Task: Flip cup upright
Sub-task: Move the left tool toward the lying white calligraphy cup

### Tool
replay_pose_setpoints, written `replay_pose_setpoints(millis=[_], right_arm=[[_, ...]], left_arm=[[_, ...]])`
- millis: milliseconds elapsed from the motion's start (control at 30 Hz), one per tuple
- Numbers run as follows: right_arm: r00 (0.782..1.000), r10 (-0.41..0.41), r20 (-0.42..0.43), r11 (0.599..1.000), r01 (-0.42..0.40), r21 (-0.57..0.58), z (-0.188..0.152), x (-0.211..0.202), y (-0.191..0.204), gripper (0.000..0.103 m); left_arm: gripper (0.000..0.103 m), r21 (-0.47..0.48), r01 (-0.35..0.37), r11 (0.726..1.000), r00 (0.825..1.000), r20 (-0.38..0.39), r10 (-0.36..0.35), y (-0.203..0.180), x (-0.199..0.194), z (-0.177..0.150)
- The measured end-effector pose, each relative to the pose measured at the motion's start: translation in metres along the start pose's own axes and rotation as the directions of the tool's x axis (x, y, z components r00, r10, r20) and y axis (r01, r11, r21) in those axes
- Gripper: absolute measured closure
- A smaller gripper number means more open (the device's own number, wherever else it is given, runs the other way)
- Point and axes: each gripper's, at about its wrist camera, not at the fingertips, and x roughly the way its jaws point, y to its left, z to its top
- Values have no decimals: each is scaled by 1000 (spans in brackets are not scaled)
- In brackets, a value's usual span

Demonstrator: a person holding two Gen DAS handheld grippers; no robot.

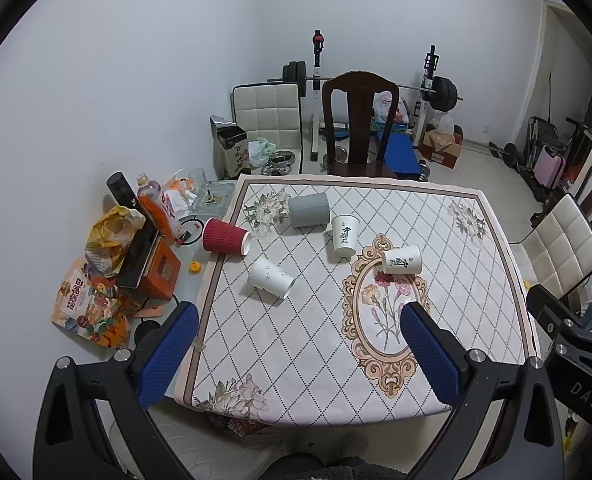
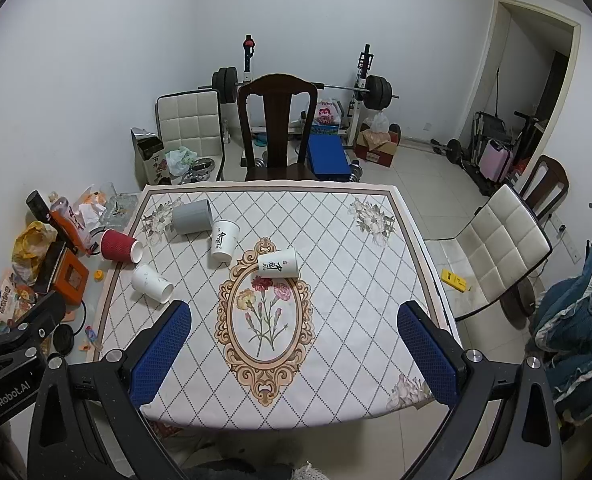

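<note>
Several cups lie on their sides on the patterned tablecloth [image 1: 436,216]: a red ribbed cup [image 1: 225,236] [image 2: 120,245] at the left edge, a plain white cup [image 1: 270,277] [image 2: 151,279], a grey cup [image 1: 309,209] [image 2: 192,216], a white cup with black script [image 1: 345,235] [image 2: 224,240], and a second script cup [image 1: 402,259] [image 2: 278,263] near the oval flower motif. My left gripper [image 1: 298,322] is open and empty, above the table's near part. My right gripper [image 2: 294,324] is open and empty, above the near edge.
Snack bags, an orange box [image 1: 158,268], a bottle [image 1: 156,204] and clutter fill the glass table's left strip. A dark wooden chair [image 1: 358,120] stands at the far side, a white chair [image 2: 500,248] to the right. A barbell rack [image 2: 308,80] stands behind.
</note>
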Motion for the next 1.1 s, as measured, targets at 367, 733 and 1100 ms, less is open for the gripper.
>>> replay_pose_setpoints(millis=[367,733,1100], right_arm=[[993,-30,-115,995,41,92,-10,52,-2,0],[902,-100,-419,970,183,162,-55,210,-62,0],[795,-64,-603,963,208,172,-69,360,-120,0]], left_arm=[[0,39,20,999,998,-61,-18,10,60,0],[0,261,22,965,979,-202,33,-55,187,1],[1,605,53,795,950,-275,146,-159,318,7]])
